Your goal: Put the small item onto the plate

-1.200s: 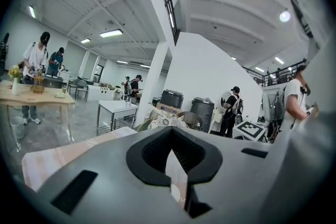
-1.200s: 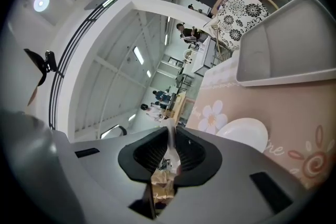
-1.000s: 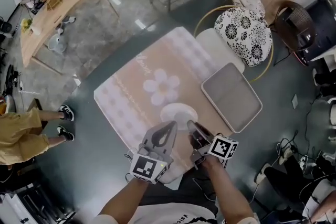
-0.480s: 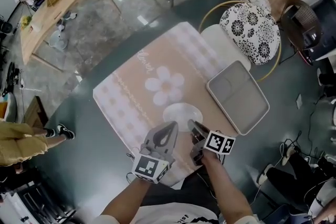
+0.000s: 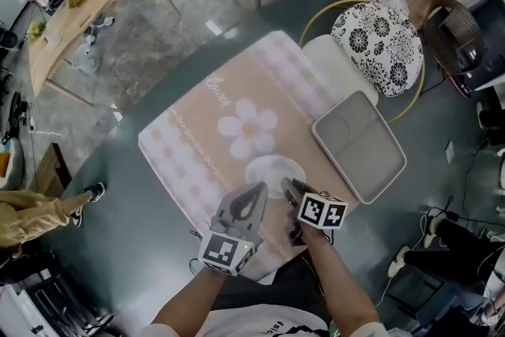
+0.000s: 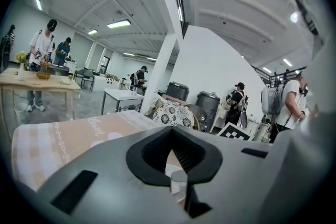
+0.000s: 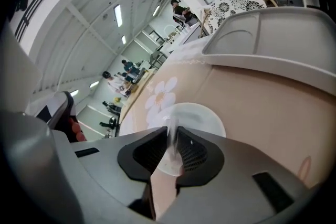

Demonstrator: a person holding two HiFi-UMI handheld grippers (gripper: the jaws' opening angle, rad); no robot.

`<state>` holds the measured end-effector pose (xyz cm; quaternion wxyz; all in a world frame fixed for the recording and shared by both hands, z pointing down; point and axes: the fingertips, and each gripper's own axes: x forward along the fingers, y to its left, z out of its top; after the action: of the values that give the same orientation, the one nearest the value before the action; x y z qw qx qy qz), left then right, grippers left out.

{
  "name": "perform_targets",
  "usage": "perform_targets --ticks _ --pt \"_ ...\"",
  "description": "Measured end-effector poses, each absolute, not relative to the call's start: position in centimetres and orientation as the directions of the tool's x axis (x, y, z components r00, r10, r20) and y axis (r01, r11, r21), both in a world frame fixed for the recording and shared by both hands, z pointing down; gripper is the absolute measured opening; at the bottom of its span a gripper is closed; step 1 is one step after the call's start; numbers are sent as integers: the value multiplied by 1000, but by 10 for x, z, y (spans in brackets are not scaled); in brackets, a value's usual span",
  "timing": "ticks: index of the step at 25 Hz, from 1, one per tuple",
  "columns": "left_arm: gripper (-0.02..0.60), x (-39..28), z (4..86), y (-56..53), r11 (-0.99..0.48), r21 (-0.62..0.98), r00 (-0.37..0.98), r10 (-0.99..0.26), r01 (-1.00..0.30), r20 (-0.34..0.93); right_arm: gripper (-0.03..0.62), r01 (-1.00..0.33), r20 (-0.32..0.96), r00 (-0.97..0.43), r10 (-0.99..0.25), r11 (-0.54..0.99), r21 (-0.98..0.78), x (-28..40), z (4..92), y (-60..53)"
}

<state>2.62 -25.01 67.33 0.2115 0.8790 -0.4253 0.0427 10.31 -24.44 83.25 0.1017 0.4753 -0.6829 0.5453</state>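
In the head view you cannot see the small item at all: it is too thin, and the right tongs cover that place. The right gripper view shows it. There the right tongs are clamped on the small item, a thin pale sliver that is partly see-through. What it is made of I cannot tell. Its lower end is hidden between the dark pads, and only the upper part comes out above the tips.

The long axis of the sliver stands upright in that view, across the direction in which the tongs close. Its free end points up and away from you, toward the plate. The item is held above the near rim of the plate; whether it touches the plate I cannot tell.

Your left tongs are closed, tip against tip. A pale patch shows through the opening behind the tips, but it is too unclear to name.

In the head view the left tongs point at the near left side of the plate. The plate lies on the flowered mat on the surface. The grey tray is just beside the plate on your right; its far edge is cut off in the right gripper view.
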Motion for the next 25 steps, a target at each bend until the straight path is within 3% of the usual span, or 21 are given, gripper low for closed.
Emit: perform_targets --ticks 14,21,25 --pt "5 30 661 -240 -545 358 646 -700 -758 304 123 -900 778 -387 -496 18 -436 126 817 -242" --pt "5 33 624 -232 -535 365 643 -693 -762 326 120 -895 715 -419 -559 122 -429 116 744 -244" --pt "5 32 595 -230 -540 358 644 -690 -762 330 56 -857 622 -489 -611 204 -473 95 683 -243"
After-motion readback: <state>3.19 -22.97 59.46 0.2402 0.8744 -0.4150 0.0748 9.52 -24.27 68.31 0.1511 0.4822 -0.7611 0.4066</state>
